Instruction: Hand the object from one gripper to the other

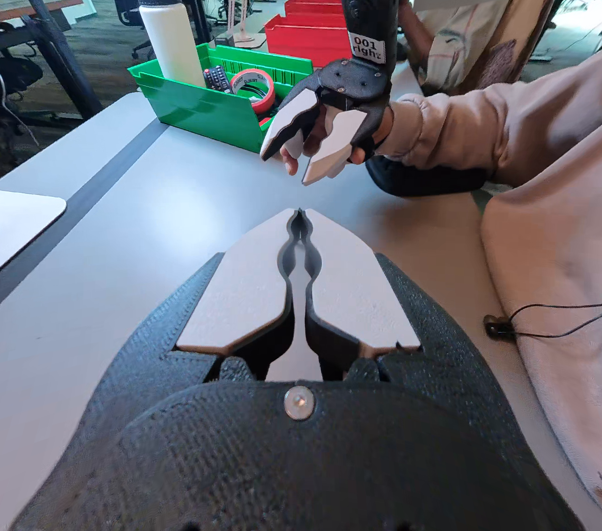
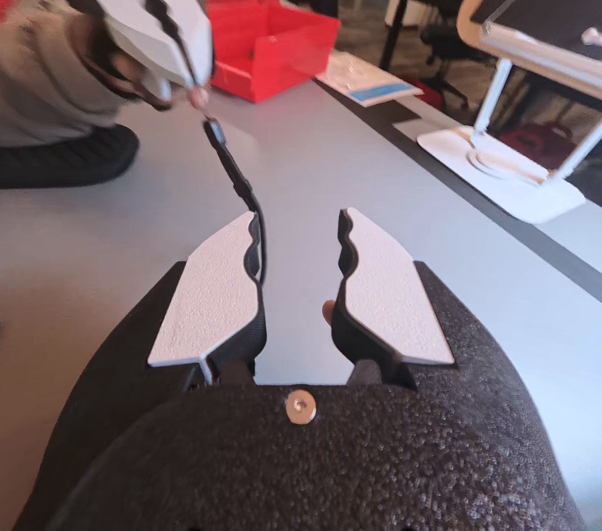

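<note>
Left hand-held gripper [image 1: 300, 213] has its fingers pressed together on something thin at the tips, hardly visible above the grey counter [image 1: 136, 222]; an office room lies behind. Right view: right hand-held gripper [image 2: 297, 215] stands apart, the black cable [image 2: 229, 163] dangling against its left finger. Pinched so shallowly, it may slip out.

Left gripper [image 2: 195, 85] motion-blurred in right wrist view; contact with black cable [image 2: 233, 170] at tips indistinct. Cable's lower end hidden behind right gripper [image 2: 297, 215] finger. Same cable unseen in left wrist view. Green bin [image 1: 208, 111] contents partly hidden by wall.
</note>
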A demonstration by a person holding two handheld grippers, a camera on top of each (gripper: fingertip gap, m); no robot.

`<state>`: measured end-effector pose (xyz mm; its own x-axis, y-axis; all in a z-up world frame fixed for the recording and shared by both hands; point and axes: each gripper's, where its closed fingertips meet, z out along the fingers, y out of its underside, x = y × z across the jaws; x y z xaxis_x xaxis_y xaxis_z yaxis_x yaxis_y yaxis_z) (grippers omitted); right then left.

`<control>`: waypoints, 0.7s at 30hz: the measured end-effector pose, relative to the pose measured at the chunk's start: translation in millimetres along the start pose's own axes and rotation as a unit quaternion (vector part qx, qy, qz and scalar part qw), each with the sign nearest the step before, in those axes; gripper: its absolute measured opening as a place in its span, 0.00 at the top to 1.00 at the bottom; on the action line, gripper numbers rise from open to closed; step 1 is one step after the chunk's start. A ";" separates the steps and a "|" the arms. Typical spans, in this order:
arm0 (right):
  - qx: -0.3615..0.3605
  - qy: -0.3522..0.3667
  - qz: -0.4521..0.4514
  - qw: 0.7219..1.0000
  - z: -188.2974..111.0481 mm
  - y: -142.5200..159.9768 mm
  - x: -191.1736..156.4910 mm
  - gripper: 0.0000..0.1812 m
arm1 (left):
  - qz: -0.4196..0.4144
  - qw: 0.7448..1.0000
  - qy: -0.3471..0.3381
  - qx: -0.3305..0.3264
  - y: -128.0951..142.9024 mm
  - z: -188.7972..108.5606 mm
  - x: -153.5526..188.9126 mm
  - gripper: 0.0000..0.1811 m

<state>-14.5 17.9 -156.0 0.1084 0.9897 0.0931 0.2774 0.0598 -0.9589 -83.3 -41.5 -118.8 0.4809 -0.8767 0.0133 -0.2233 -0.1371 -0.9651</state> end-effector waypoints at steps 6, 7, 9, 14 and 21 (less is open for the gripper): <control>0.040 -0.060 -0.055 0.996 3.6 -16.6 -44.1 0.75 | -0.030 0.999 0.020 0.017 -1.2 5.8 3.6 1.00; 0.036 -0.067 -0.056 0.995 6.1 -15.3 -50.3 0.75 | -0.032 0.999 0.023 0.020 -1.9 7.6 5.6 1.00; 0.033 -0.083 -0.046 0.995 10.3 -14.6 -61.5 0.76 | -0.030 0.999 0.023 0.025 -3.3 11.6 8.7 1.00; 0.027 -0.067 0.004 0.997 17.5 -19.7 -70.1 0.80 | -0.031 0.998 0.022 0.041 -9.1 21.8 17.2 1.00; 0.011 -0.025 -0.042 0.999 22.4 -11.4 -66.4 0.83 | -0.024 0.998 0.046 0.041 -11.6 32.7 35.1 1.00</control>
<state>-46.3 -45.5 -157.3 0.0381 0.9864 0.1597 0.2629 0.1443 -0.9540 -36.1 -55.6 -115.7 0.4092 -0.9090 0.0798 -0.1292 -0.1443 -0.9811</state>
